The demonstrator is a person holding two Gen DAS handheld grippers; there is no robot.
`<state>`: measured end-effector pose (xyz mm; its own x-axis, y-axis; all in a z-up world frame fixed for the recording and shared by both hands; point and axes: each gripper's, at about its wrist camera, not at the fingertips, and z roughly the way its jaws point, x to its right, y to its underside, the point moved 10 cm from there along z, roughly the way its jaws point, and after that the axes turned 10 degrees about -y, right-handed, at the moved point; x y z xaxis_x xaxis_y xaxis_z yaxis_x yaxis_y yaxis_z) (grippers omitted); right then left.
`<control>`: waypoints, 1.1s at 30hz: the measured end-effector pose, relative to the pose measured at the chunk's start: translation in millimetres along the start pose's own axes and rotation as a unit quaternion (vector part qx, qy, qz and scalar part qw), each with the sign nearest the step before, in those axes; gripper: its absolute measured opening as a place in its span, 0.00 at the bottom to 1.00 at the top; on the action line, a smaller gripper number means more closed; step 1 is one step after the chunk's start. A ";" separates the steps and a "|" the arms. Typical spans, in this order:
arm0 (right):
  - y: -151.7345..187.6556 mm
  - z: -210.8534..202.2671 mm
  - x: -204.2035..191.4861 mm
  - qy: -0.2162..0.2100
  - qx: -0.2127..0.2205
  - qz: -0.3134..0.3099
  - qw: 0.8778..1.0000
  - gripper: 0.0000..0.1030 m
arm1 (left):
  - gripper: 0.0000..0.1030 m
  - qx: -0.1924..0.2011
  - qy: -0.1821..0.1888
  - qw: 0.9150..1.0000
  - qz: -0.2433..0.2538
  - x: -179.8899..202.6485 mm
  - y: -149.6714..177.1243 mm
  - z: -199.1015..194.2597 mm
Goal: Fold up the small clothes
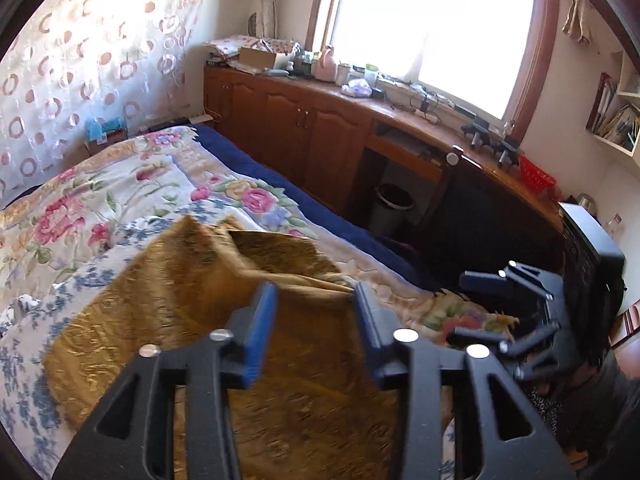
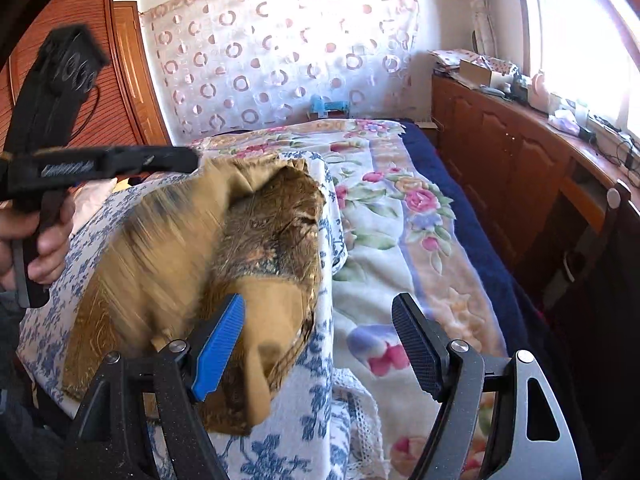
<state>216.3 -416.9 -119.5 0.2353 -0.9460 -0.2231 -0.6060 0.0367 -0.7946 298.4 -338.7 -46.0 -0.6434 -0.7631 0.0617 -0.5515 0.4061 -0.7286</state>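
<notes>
A gold-brown patterned garment lies crumpled on a blue-and-white floral cloth on the bed. It also shows in the right wrist view, partly motion-blurred. My left gripper is open above the garment, nothing between its blue pads. The left gripper also shows in the right wrist view, hand-held over the garment's far edge. My right gripper is open and empty at the garment's right edge, and shows in the left wrist view off to the right.
The bed has a flowered quilt and a dark blue sheet edge. A wooden cabinet with clutter runs under the window. A bin stands beneath the desk. A circle-patterned curtain hangs behind the bed.
</notes>
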 end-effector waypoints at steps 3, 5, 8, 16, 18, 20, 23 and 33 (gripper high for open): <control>-9.2 10.7 -5.3 -0.006 0.000 -0.003 1.000 0.75 | 0.72 0.005 -0.017 1.000 -0.001 -24.4 5.6 -8.1; -19.2 21.9 -6.6 -0.013 0.001 -0.005 1.000 0.75 | 0.76 0.004 -0.034 0.999 -0.001 -41.7 12.6 -9.4; -31.3 37.5 -13.0 -0.030 -0.002 -0.013 0.999 0.75 | 0.76 -0.004 -0.061 0.998 -0.005 -69.0 28.7 -7.1; -56.6 90.2 -40.0 -0.077 -0.038 -0.042 0.995 0.69 | 0.76 -0.037 -0.107 0.994 -0.012 -111.1 75.3 6.0; -56.4 103.2 -36.3 -0.075 -0.051 -0.041 0.995 0.65 | 0.76 -0.044 -0.115 0.992 -0.015 -117.3 83.9 10.4; -58.4 112.8 -32.5 -0.072 -0.063 -0.042 0.995 0.62 | 0.76 -0.052 -0.117 0.991 -0.022 -122.8 94.0 15.7; -62.8 121.4 -33.7 -0.062 -0.077 -0.046 0.994 0.60 | 0.76 -0.052 -0.126 0.990 -0.023 -126.6 102.9 19.9; -64.1 136.1 -38.2 -0.039 -0.115 -0.061 0.991 0.38 | 0.76 -0.038 -0.136 0.990 -0.018 -132.4 110.6 24.7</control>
<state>349.6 -339.3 -136.9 0.3703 -0.9107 -0.1831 -0.7245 -0.1598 -0.6705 335.7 -205.2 -151.5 -0.4609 -0.8811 -0.1064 -0.6172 0.4043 -0.6749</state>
